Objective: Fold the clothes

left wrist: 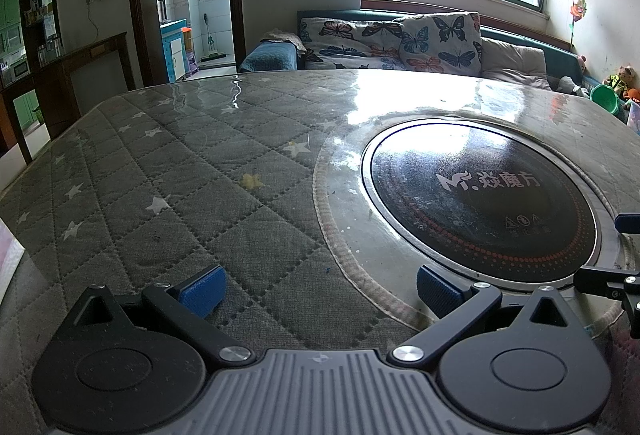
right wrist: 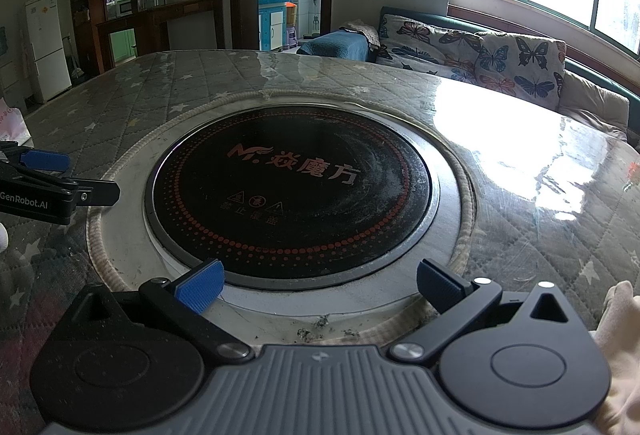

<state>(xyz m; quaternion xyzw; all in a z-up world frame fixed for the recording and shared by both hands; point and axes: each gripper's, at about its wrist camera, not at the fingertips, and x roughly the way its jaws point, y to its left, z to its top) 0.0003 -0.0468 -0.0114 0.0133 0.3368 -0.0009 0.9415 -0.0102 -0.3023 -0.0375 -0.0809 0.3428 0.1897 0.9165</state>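
**Clothes: locate before grasping**

Clothes are not clearly in view; a pale fabric edge [right wrist: 618, 319] shows at the right. Left gripper [left wrist: 320, 285] and right gripper [right wrist: 320, 281] hover released, empty, over the tabletop [left wrist: 168, 171]. Locate the garment first, away from the hotplate [right wrist: 292, 191].

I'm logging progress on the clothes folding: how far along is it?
Nothing looks done: no folded garment shows on the quilted table cover or the round cooktop. Nothing is in hand; the left gripper and right gripper hover with jaws open and empty. A pale cloth at the right edge may be a garment. All folding remains.
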